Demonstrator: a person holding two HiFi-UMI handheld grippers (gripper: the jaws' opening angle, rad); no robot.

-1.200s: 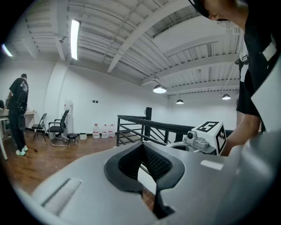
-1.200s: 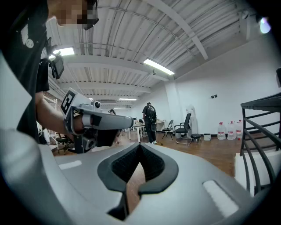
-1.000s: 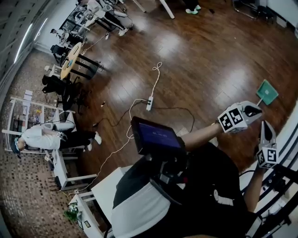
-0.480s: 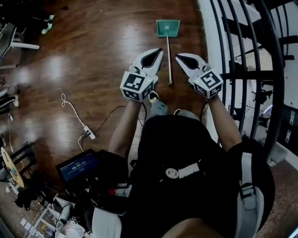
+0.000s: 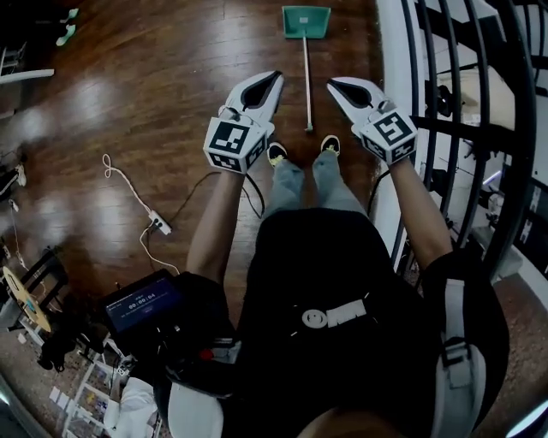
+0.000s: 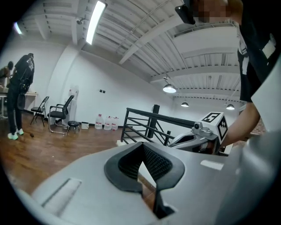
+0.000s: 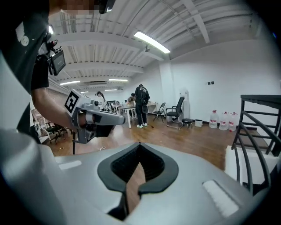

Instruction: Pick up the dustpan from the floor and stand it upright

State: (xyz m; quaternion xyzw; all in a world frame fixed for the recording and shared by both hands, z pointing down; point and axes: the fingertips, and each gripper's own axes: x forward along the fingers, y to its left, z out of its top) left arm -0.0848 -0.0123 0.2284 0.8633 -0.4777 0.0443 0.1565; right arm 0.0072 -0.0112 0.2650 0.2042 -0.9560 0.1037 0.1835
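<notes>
A green dustpan (image 5: 306,21) lies flat on the wooden floor at the top of the head view. Its long thin handle (image 5: 307,85) runs back toward the person's shoes (image 5: 276,152). My left gripper (image 5: 276,77) hovers just left of the handle and my right gripper (image 5: 335,84) just right of it. Both point forward and neither touches it. In the left gripper view the left gripper (image 6: 142,145) is shut and empty, as is the right gripper (image 7: 139,145) in its own view. Neither gripper view shows the dustpan.
A black railing (image 5: 454,85) on a white ledge (image 5: 390,51) runs along the right. A power strip with white cable (image 5: 158,224) lies on the floor to the left. Water bottles (image 6: 107,123) and chairs (image 6: 59,116) stand by the far wall; people stand at tables (image 7: 140,105).
The head view has swung round, so the dustpan now lies straight ahead instead of far right. Both grippers have come forward side by side, flanking its handle. The shoes have come into view.
</notes>
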